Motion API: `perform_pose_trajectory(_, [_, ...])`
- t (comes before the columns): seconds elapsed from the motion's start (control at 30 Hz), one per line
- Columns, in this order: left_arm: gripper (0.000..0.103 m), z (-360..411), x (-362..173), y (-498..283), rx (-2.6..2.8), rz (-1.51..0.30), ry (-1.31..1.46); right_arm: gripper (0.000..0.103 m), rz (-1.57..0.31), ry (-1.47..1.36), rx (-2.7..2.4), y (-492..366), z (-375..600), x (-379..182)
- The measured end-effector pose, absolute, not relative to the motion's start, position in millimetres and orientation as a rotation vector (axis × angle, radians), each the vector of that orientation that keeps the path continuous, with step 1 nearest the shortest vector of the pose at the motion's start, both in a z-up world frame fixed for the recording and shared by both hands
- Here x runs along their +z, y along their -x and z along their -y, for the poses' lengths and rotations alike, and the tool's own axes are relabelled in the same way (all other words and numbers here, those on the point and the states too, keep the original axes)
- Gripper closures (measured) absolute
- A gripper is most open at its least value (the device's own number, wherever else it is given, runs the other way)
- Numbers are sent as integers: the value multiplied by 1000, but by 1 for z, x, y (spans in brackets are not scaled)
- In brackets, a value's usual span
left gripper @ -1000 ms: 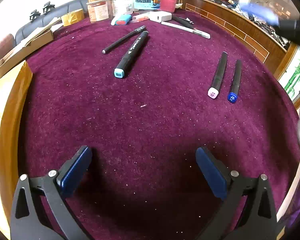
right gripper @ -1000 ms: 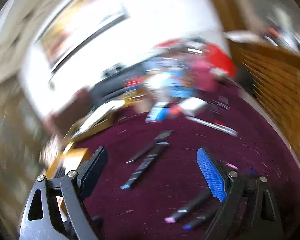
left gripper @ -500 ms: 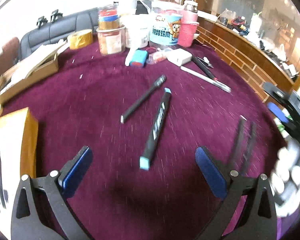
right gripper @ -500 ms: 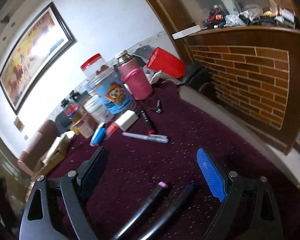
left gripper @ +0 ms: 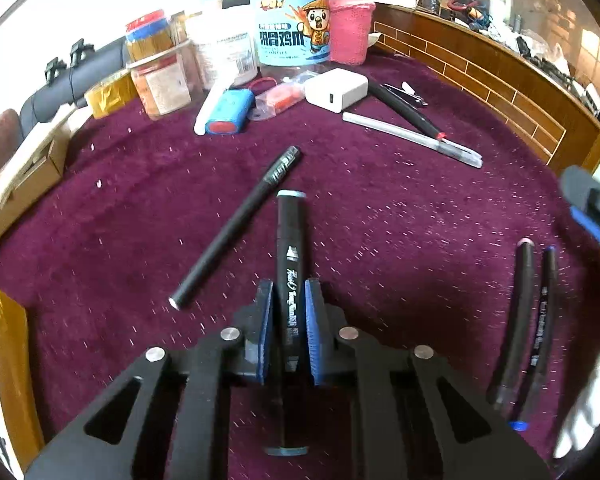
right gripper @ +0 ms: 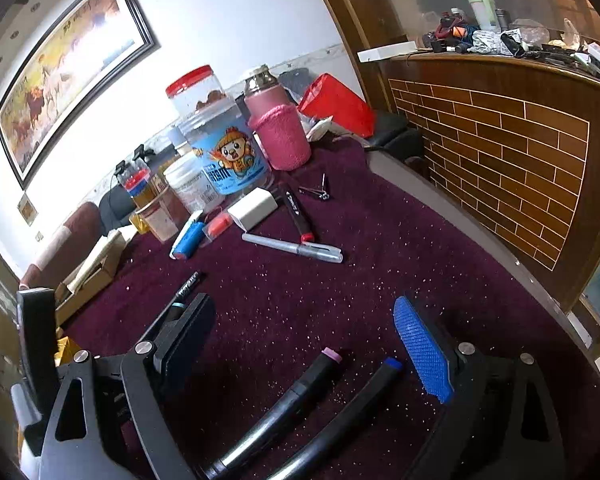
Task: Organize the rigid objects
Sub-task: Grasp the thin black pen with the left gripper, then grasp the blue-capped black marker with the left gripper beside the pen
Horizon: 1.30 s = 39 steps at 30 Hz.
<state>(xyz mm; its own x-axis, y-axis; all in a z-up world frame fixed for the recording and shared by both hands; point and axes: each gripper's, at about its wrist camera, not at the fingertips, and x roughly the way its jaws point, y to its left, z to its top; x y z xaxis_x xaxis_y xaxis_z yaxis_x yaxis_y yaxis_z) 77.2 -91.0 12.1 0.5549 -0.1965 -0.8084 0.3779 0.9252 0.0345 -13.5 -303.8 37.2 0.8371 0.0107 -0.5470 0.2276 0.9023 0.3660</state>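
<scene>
Black plastic two-finger left gripper (left gripper: 288, 336): angular arms with triangular cut-outs, four round silver screw heads across the linkage, dark blue pads (left gripper: 311, 336) with a fine texture on the inner faces of the fingers. Black plastic two-finger right gripper (right gripper: 300, 344): same angular frame with triangular cut-outs, silver screws at the pivots, bright blue diamond-knurled pad (right gripper: 420, 354) on one finger, the other pad seen only from its black back. No cables or markings discernible. White glove (left gripper: 588, 396), blurred, at the edge of the left wrist view.
</scene>
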Motion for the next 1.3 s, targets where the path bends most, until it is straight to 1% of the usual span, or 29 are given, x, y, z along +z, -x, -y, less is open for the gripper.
perform_pose_trajectory(0.2, [91,77,21,-44,-489,-1021,-130,15,-592,-483,-120,15,311,32])
perform_pose_trajectory(0.3, [90,68,44,-41,-516,-949,-70,15,-600,-508,-113,15,315,30])
perform_pose_trajectory(0.33, [87,65,52,-48,-506,-918,-60,15,-601,-513,-112,15,315,29])
perform_pose_trajectory(0.37, [76,62,56,-58,-485,-903,-56,15,-603,-514,-112,15,316,29])
perform_pose_trajectory(0.4, [68,61,56,-67,-464,-896,-51,15,-603,-514,-114,15,316,29])
perform_pose_trajectory(0.43, [66,60,55,-78,-441,-887,-51,15,-604,-512,-116,14,315,29])
perform_pose_trajectory(0.53, [66,67,40,-108,-371,-876,-159,15,-615,-491,-124,12,312,28])
perform_pose_trajectory(0.63, [66,76,16,-123,-345,-910,-268,15,-615,-470,-127,10,309,28])
perform_pose_trajectory(0.67, [65,79,12,-121,-342,-877,-299,15,-616,-463,-128,10,308,28])
perform_pose_trajectory(0.7, [67,80,11,-119,-340,-867,-315,15,-618,-455,-128,9,307,28])
perform_pose_trajectory(0.73, [74,80,12,-117,-348,-872,-299,15,-619,-451,-128,9,306,28])
perform_pose_trajectory(0.77, [94,79,12,-115,-373,-895,-269,15,-622,-443,-132,8,305,28])
perform_pose_trajectory(0.87, [96,78,14,-101,-364,-896,-284,15,-628,-426,-144,7,304,27])
perform_pose_trajectory(0.97, [97,68,17,-87,-368,-927,-238,15,-630,-431,-151,7,306,26])
perform_pose_trajectory(1.13, [98,36,16,-34,-357,-972,-147,15,-638,-433,-153,6,307,24])
perform_pose_trajectory(1.3, [97,-1,14,18,-367,-988,4,15,-656,-425,-151,5,304,21])
